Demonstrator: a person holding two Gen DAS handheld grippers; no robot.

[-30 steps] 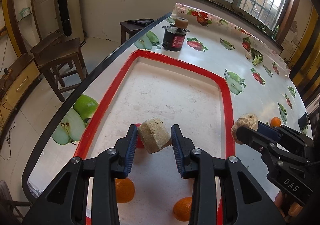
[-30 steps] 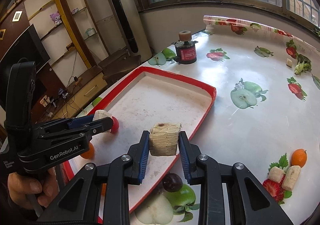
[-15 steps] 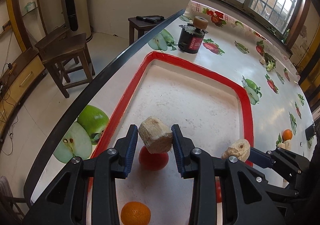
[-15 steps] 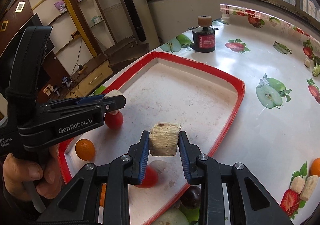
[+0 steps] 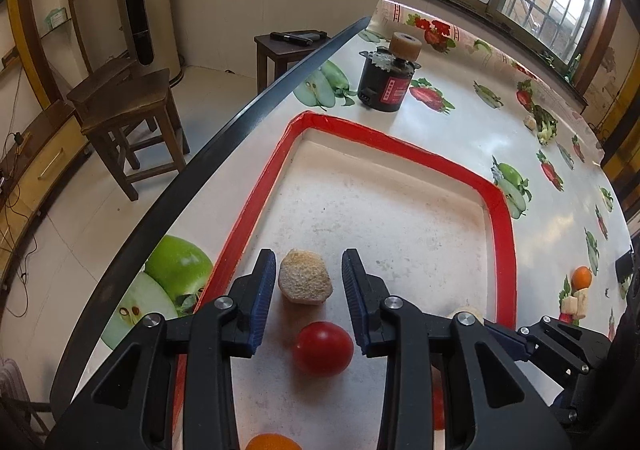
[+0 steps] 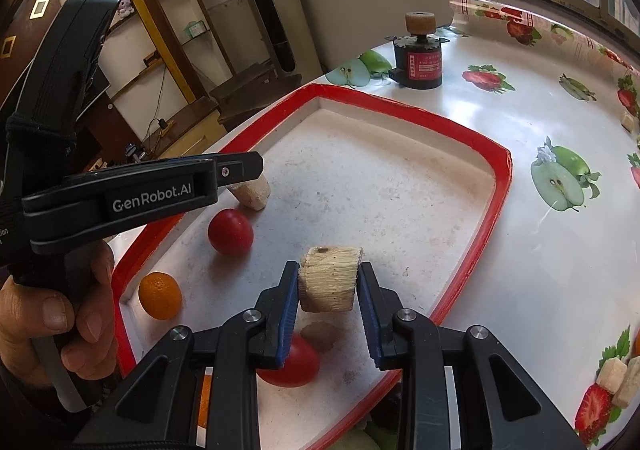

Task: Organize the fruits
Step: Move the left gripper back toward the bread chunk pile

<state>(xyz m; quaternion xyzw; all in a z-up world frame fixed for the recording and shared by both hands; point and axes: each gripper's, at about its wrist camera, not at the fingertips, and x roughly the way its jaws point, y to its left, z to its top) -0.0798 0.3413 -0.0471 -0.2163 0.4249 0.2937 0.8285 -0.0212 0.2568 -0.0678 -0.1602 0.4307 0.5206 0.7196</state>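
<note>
A red-rimmed tray (image 5: 505, 218) (image 6: 494, 206) lies on the fruit-print table. My left gripper (image 5: 309, 282) is open; a tan sugarcane chunk (image 5: 305, 283) (image 6: 252, 192) lies on the tray floor between its fingers, free of both pads. A red tomato (image 5: 323, 348) (image 6: 231, 231) sits just behind it. My right gripper (image 6: 328, 284) is shut on a second tan chunk (image 6: 330, 278) and holds it above the tray's near right part. An orange (image 6: 159, 295) and another tomato (image 6: 294, 366) lie in the tray near the front.
A black motor with a cork wheel (image 5: 388, 78) (image 6: 419, 58) stands beyond the tray. A small orange (image 5: 581, 277) and cut pieces (image 6: 618, 374) lie on the table right of the tray. A wooden stool (image 5: 132, 110) stands off the table's left edge.
My left gripper opened and let its chunk down onto the tray floor beside the tomato. My right gripper moved further over the tray, still holding its chunk.
</note>
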